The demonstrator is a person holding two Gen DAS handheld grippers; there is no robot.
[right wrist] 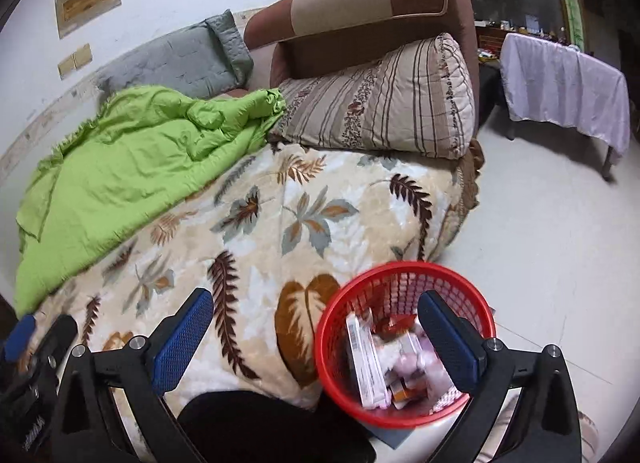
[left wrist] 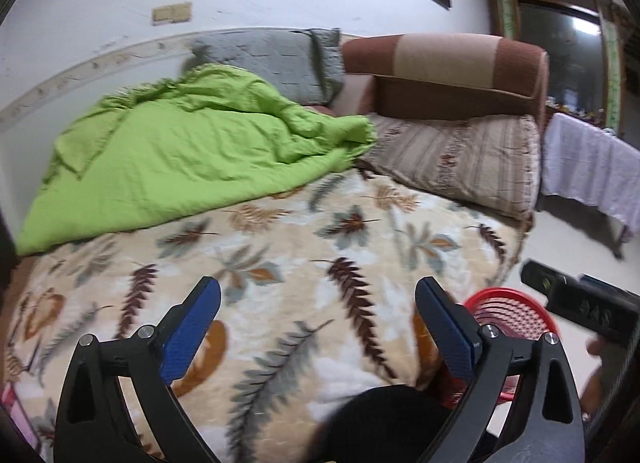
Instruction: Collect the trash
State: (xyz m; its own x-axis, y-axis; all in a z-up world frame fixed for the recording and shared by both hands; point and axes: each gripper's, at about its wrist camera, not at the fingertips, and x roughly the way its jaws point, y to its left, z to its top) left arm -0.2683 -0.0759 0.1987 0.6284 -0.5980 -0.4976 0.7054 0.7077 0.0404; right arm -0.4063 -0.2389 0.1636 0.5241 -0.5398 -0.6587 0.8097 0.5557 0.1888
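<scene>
Sitting at lower right of the right wrist view, the red basket holds boxes and wrappers, just beside the leaf-print blanket. Right gripper and left gripper both gape wide, holding nothing.

The left gripper hangs with its jaws spread wide, nothing between the blue pads. The right gripper is likewise spread wide and carries nothing. Each shows at the edge of the other's view, blurred, perhaps from motion.
</scene>
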